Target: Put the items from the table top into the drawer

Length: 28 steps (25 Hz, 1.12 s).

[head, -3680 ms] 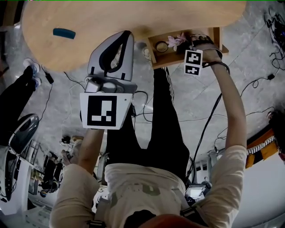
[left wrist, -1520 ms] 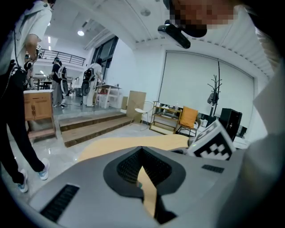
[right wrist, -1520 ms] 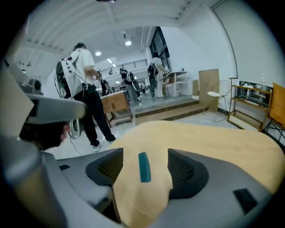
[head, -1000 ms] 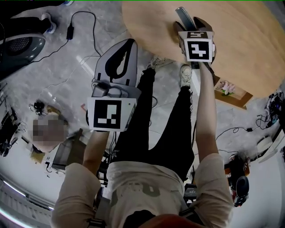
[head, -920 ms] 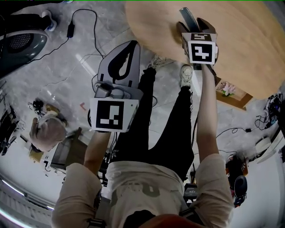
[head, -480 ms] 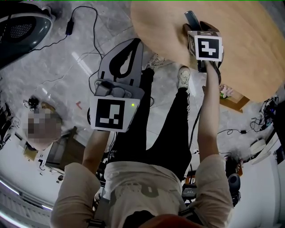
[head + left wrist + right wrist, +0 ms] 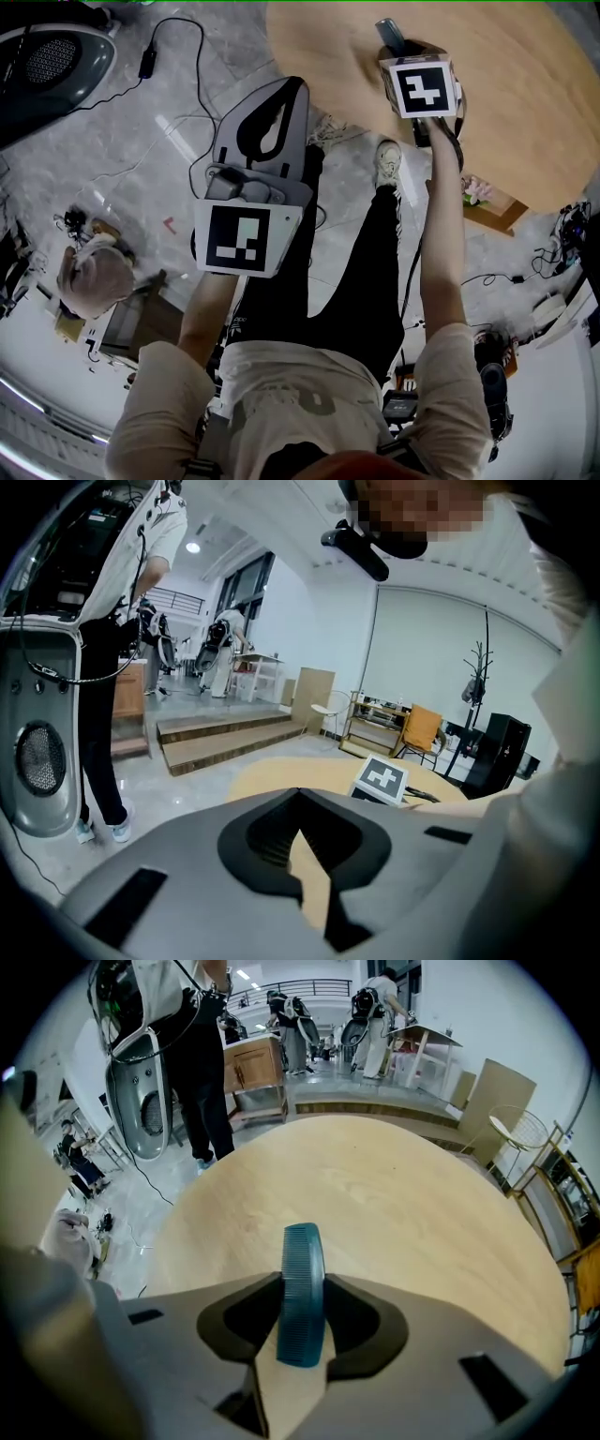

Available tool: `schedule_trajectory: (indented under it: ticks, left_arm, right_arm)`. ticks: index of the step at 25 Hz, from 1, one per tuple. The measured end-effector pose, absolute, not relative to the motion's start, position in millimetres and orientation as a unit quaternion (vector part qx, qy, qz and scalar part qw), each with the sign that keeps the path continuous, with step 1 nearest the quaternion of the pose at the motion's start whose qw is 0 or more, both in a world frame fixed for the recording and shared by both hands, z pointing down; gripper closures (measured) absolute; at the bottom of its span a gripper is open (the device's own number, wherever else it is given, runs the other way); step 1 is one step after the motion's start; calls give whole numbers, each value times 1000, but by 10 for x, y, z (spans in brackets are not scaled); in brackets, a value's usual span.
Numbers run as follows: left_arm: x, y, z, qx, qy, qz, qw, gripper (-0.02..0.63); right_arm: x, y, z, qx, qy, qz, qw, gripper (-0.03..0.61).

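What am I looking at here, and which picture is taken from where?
No robot: a person holds a two-jaw gripper in each hand. One picture looks down from a camera on the head; the other two come from cameras riding on the grippers. The right gripper, over the round wooden table, has just been closing its jaws and grips a teal comb. The left gripper is shut and empty, out over the floor. An open drawer shows below the table's edge.
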State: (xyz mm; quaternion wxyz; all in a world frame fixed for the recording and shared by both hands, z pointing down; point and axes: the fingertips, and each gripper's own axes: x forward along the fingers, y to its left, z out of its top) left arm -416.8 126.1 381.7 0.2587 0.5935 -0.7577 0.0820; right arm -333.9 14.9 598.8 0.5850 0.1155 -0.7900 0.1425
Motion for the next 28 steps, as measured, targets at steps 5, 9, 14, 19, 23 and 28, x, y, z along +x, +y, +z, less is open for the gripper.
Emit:
schedule_trajectory:
  ticks: [5, 9, 14, 19, 23, 28]
  left_arm:
    - [-4092, 1198, 3770, 598, -755, 84, 255, 606]
    - [-3957, 1105, 3658, 603, -754, 92, 243, 606]
    - [-3700, 870, 3411, 617, -751, 85, 221, 606]
    - [-3463, 600, 3237, 630, -747, 75, 201, 606]
    - [-3235, 406, 3090, 640, -742, 62, 190, 606]
    - [-3019, 354, 3071, 649, -734, 69, 188, 606]
  right_arm:
    - [-3388, 28, 5656, 142, -837, 107, 518, 430]
    - [-3244, -18, 4945, 165, -882, 141, 419, 430]
    - [-2852, -73, 3777, 216, -925, 171, 262, 428]
    - [-2546, -51, 3228, 241, -933, 188, 191, 428]
    - [-2359, -67, 3063, 250, -933, 199, 166, 429]
    - [-2139, -60, 2961, 263, -931, 204, 151, 429]
